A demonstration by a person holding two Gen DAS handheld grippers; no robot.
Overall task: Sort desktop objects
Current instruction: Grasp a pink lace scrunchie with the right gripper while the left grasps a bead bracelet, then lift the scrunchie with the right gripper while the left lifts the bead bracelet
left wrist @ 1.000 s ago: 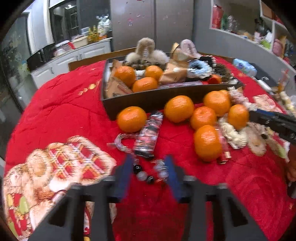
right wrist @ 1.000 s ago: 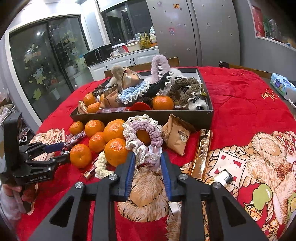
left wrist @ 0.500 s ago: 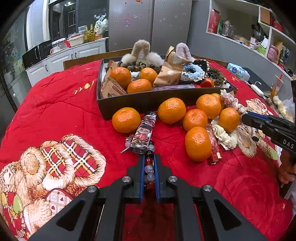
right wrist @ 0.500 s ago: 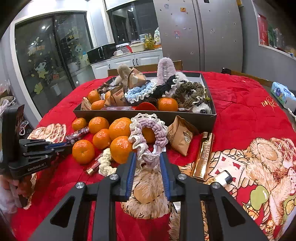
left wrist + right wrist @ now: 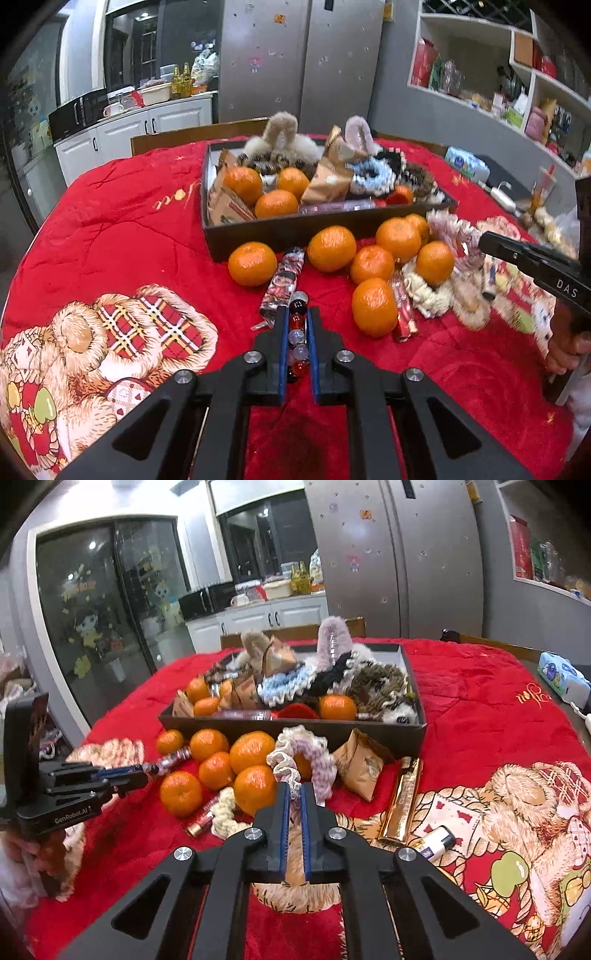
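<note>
The left gripper (image 5: 296, 317) is clamped on a bead bracelet (image 5: 297, 334); red, clear and dark beads sit squeezed between its blue pads, and a few poke out past the fingertips. Just ahead of those tips lies a printed snack wrapper (image 5: 282, 282), with a mandarin (image 5: 252, 263) to its left and another mandarin (image 5: 373, 306) off to the right of the fingers. Farther ahead stands the dark box (image 5: 295, 230), already holding fruit, packets and hair ties.

The right gripper (image 5: 292, 794) is pinched nearly shut on the lower edge of a frilly pink and cream scrunchie (image 5: 301, 755), which rises from its tips and leans on the oranges (image 5: 255, 788) just left of them. To the right of its fingers lie a brown paper pouch (image 5: 360, 766) and a gold bar (image 5: 402, 801); the box (image 5: 295, 729) is straight ahead beyond the scrunchie
</note>
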